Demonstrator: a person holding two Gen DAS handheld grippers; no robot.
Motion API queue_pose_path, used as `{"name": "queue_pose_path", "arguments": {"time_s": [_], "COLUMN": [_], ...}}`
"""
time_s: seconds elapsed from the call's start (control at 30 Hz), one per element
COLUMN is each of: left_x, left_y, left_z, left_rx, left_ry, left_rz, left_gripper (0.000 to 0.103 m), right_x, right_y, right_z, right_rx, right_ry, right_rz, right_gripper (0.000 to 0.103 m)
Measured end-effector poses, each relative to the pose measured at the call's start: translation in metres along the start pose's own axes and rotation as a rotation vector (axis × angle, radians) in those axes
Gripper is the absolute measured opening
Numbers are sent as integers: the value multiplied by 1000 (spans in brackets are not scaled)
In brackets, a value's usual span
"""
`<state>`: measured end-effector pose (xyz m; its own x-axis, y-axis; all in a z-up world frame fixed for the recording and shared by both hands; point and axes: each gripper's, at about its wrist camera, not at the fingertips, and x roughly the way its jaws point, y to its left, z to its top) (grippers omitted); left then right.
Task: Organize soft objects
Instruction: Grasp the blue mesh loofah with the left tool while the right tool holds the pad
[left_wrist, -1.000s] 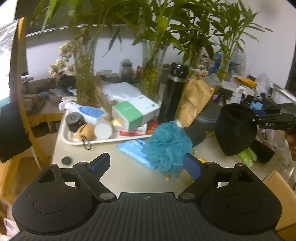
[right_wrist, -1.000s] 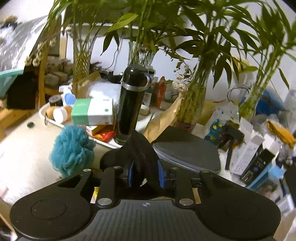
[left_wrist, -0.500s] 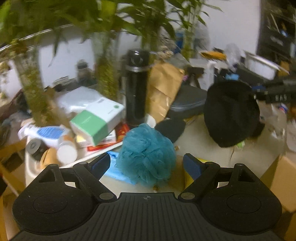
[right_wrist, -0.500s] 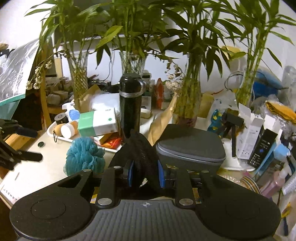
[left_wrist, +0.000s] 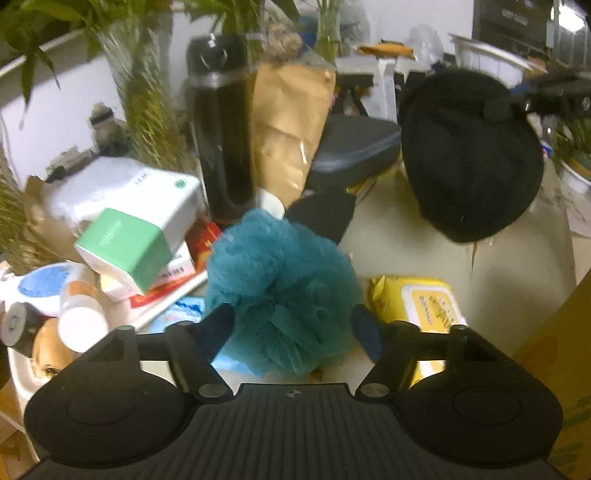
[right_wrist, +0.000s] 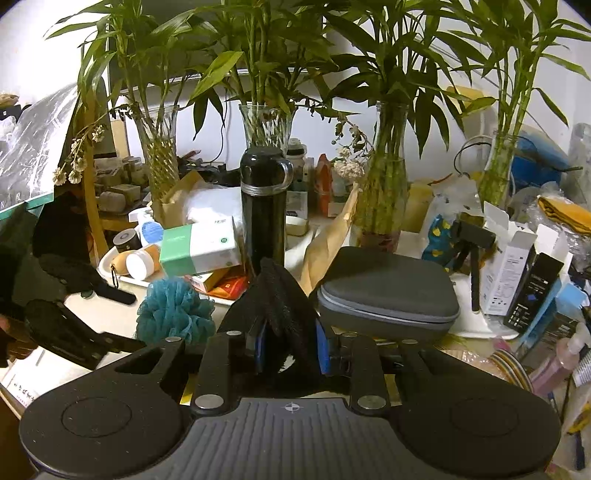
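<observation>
A teal mesh bath pouf (left_wrist: 282, 291) lies on the beige table, also seen in the right wrist view (right_wrist: 173, 312). My left gripper (left_wrist: 291, 328) is open, its blue-padded fingers on either side of the pouf's near part. My right gripper (right_wrist: 290, 345) is shut on a black knit hat (right_wrist: 280, 299); in the left wrist view the hat (left_wrist: 469, 155) hangs above the table at the right. A second dark soft piece (left_wrist: 321, 216) lies behind the pouf.
A black flask (right_wrist: 264, 206), a brown paper bag (left_wrist: 288, 125), a grey zip case (right_wrist: 384, 291) and vases of bamboo (right_wrist: 384, 192) stand behind. A white tray (left_wrist: 22, 373) with boxes and bottles is at the left. A yellow wipes pack (left_wrist: 424, 306) lies right of the pouf.
My left gripper has moved forward and right until its open fingers flank the pouf. My right gripper has lifted and drawn back with the hat.
</observation>
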<state>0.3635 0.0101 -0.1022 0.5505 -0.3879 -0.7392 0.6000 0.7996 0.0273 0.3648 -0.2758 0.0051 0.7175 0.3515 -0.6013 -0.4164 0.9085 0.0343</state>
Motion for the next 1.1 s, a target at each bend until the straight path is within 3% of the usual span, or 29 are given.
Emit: {"name": "queue_pose_path", "arguments": {"time_s": [0.2, 0.27, 0.43, 0.67, 1.1], "left_x": [14, 14, 8, -14, -74], "left_y": [-3, -4, 0, 10, 19], "left_z": [-2, -2, 0, 6, 14], "left_rx": [38, 31, 2, -45, -160], "left_ry": [-10, -16, -38, -89, -171], "left_rz": [11, 6, 3, -9, 108], "left_gripper": [53, 28, 6, 4, 3], "right_x": [2, 2, 2, 0, -13], "right_y": [-2, -1, 0, -3, 0], "right_z": [0, 0, 0, 0, 4], "right_rx": [5, 4, 5, 22, 71], "right_ry": [4, 4, 6, -2, -39], "right_rz": [6, 11, 19, 26, 76], "right_gripper": [30, 30, 30, 30, 30]}}
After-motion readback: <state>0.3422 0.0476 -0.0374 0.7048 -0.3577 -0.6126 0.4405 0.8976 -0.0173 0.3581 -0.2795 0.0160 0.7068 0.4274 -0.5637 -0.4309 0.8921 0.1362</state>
